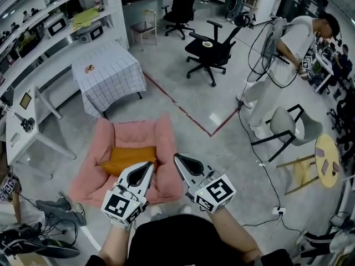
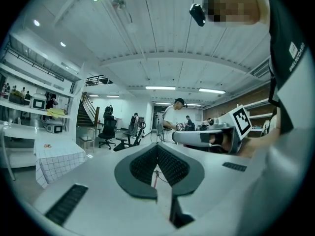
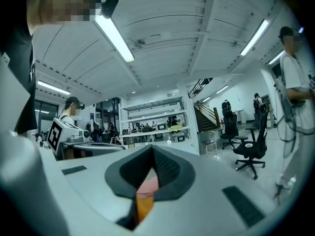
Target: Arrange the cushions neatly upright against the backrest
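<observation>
We held left gripper (image 1: 147,166) and right gripper (image 1: 179,159) over the armchair (image 1: 105,140) front, both jaws pressed together, empty. Orange cushion (image 1: 127,158) lay flat on the seat.

White, smooth-shelled left gripper (image 1: 147,168) and matching right gripper (image 1: 180,160), each tapering to dark grey ribbed pads (image 2: 172,165) set in a black surround. Dark slotted vents on the shells. White cube (image 1: 123,205) with black square markers at each rear. Black top (image 1: 172,240), apparently short-sleeved, small white print on one sleeve.
</observation>
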